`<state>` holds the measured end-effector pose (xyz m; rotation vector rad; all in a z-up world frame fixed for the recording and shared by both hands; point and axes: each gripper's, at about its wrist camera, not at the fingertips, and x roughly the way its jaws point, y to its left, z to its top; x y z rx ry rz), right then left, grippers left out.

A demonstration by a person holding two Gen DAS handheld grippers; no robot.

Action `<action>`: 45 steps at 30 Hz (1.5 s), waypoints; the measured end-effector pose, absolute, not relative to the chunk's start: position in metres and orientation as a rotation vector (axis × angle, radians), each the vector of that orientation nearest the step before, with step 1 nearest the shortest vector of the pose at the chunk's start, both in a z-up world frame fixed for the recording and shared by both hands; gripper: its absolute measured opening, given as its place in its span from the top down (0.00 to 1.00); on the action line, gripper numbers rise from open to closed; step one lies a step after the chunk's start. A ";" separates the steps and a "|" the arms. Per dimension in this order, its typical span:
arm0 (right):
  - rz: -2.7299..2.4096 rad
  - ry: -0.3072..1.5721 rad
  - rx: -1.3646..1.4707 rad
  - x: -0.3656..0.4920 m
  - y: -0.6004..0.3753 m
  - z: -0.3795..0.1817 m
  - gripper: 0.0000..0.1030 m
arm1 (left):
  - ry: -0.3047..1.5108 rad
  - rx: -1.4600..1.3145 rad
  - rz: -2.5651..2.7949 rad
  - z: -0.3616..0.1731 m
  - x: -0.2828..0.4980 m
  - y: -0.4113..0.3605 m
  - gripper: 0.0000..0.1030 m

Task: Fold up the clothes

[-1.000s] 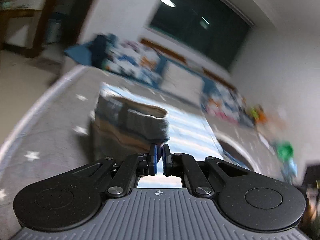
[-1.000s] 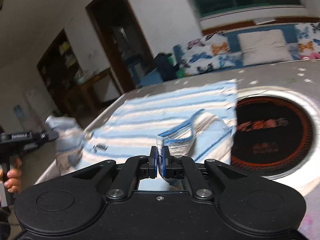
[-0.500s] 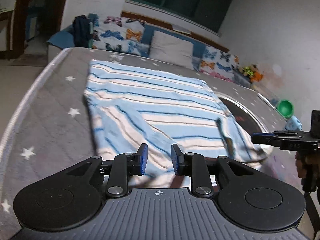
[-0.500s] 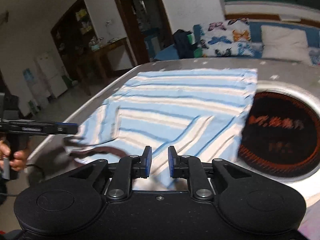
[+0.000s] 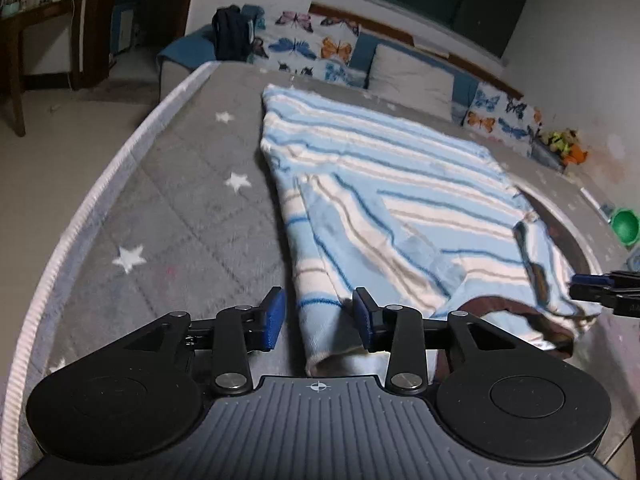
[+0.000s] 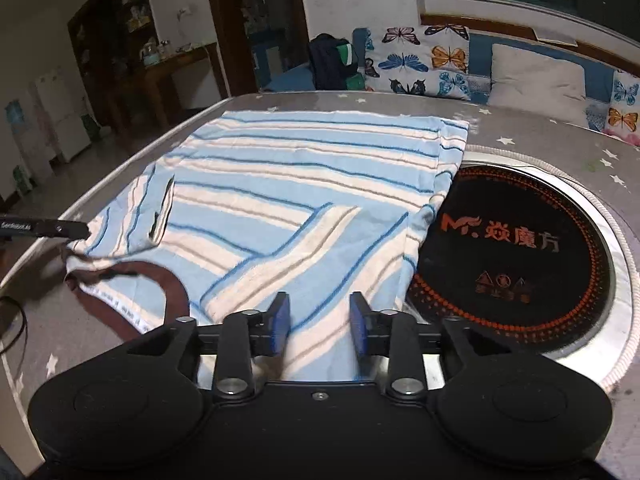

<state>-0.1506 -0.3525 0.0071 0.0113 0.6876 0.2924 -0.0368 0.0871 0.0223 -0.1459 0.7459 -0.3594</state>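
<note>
A blue and white striped shirt lies flat on the grey star-patterned surface, with both sleeves folded in over its body. It also shows in the right wrist view, its brown collar at the near left. My left gripper is open, its jaws on either side of the folded sleeve's cuff end, apart from the cloth. My right gripper is open just above the other folded sleeve. Each gripper's tip shows at the edge of the other view.
A round black cooktop with orange markings is set in the surface, partly under the shirt's right edge. Butterfly-print cushions and a dark backpack line the far side. A green bowl sits at the right.
Both grippers were shut on the sleeve ends and held them up; they laid the sleeves over the shirt's body, opened, and drew back a little.
</note>
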 end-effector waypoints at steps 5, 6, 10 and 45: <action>0.261 0.694 0.016 -0.148 -0.354 0.008 0.62 | 0.743 -0.156 -0.365 0.024 -0.038 0.089 0.93; 0.260 0.696 0.036 -0.150 -0.356 0.009 0.60 | 0.739 -0.164 -0.369 0.026 -0.038 0.091 0.93; 0.250 0.695 0.064 -0.153 -0.361 0.007 0.59 | 0.739 -0.164 -0.369 0.025 -0.044 0.092 0.93; 0.533 0.643 -0.498 -0.148 -0.286 0.002 0.61 | 0.542 0.410 -0.749 0.036 -0.130 0.042 0.62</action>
